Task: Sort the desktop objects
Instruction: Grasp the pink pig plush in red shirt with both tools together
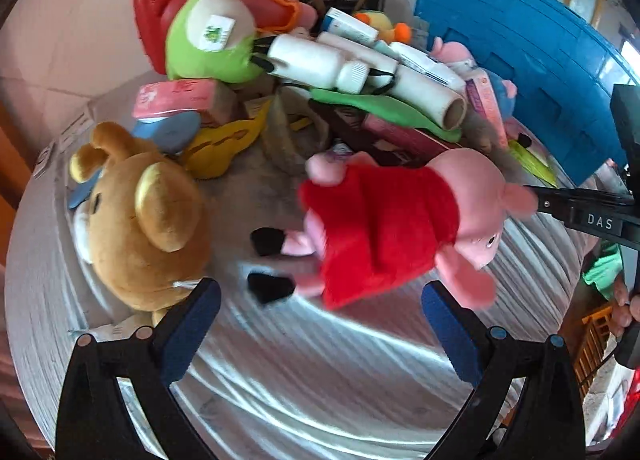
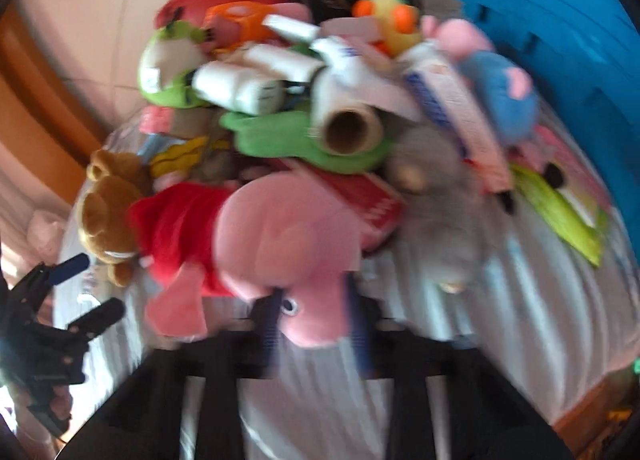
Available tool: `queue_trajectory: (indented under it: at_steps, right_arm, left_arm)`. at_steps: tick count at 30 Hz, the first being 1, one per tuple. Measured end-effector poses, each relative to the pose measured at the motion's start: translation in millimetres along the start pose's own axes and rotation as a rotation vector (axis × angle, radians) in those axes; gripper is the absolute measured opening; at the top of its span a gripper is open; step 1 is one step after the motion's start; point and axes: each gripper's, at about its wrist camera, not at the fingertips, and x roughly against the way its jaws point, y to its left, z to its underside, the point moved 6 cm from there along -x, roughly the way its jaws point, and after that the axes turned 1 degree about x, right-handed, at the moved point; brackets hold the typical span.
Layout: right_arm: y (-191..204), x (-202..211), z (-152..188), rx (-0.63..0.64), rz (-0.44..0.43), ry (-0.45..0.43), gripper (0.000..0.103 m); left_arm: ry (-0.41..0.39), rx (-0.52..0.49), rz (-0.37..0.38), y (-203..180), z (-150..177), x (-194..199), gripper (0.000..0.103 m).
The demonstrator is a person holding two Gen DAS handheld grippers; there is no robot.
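The right gripper (image 2: pixel 312 316) has its blue-padded fingers (image 2: pixel 270 324) clamped on the head of the pink pig plush (image 2: pixel 280 244), pinching it by the snout end so the eye sits right between the pads. From the left wrist view the same pig in its red dress (image 1: pixel 384 228) hangs sideways just above the desk (image 1: pixel 320 380), its black feet pointing toward the brown bear, and the right gripper's black finger reaches in at the pig's ear from the right edge.

The left gripper (image 1: pixel 320 324) is spread wide with nothing between its blue pads (image 1: pixel 196 320), held low over the pale, streaky desk surface just short of the pig. In the right wrist view it shows at the far left, also apart.

Just beside the left pad lies the brown bear plush (image 1: pixel 136 220), on its side. Behind both toys rises a jumbled heap: a green bird plush (image 1: pixel 208 40) with an orange beak on top at the left, a white bottle (image 1: pixel 316 62) lying across it, a cardboard-cored roll (image 1: pixel 432 100) next to that, a green cloth (image 1: pixel 380 112) beneath, and a yellow duck plush (image 1: pixel 380 24) further back. A red carry case (image 1: pixel 160 8) stands behind the bird. A blue crate (image 1: pixel 520 52) lines the right side of the desk, with a small pig plush in blue (image 2: pixel 504 100) leaning near it. The right wrist view is badly blurred, so smaller items in the heap cannot be made out.
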Motion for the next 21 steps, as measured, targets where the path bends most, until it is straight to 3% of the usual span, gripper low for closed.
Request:
queue_trajectory:
  at_steps: [2, 4, 6, 8, 10, 12, 15, 17, 18, 19, 20, 21]
  right_arm:
    - [-15, -2, 4, -0.03, 0.023, 0.019, 0.017]
    - [-21, 3, 8, -0.071, 0.01, 0.005, 0.029]
    - [-13, 11, 12, -0.068, -0.016, -0.01, 0.07]
    - [1, 14, 18, -0.017, -0.008, -0.017, 0.088]
    - [13, 8, 22, 0.026, -0.022, -0.014, 0.089]
    - [22, -10, 23, 0.042, -0.026, 0.004, 0.103]
    - [25, -46, 21, 0.032, -0.028, 0.036, 0.103]
    - [24, -69, 22, -0.01, -0.087, 0.08, 0.099]
    - [25, -74, 23, -0.038, -0.132, 0.091, 0.081]
    - [27, -74, 24, -0.052, -0.165, 0.105, 0.077]
    - [29, -71, 24, -0.033, -0.139, 0.114, 0.062]
    - [32, -65, 25, -0.001, -0.108, 0.11, 0.058]
  left_arm:
    - [0.013, -0.067, -0.035, -16, -5, -16, 0.102]
    - [0.025, -0.126, -0.09, -21, -6, -25, 0.102]
    - [0.033, -0.151, -0.097, -20, -4, -26, 0.102]
    - [0.041, -0.156, -0.098, -14, -2, -28, 0.102]
    - [0.052, -0.143, -0.113, -5, -4, -37, 0.102]
    - [0.071, -0.115, -0.072, -1, -5, -47, 0.102]
    - [0.111, -0.107, -0.014, -7, -4, -66, 0.102]
    - [0.113, -0.153, -0.038, -13, -4, -76, 0.1]
    - [0.105, -0.182, -0.047, -18, -5, -78, 0.074]
    - [0.113, -0.194, -0.034, -23, -5, -78, 0.057]
    - [0.106, -0.19, -0.04, -25, -7, -74, 0.056]
    - [0.08, -0.186, -0.031, -27, -9, -67, 0.054]
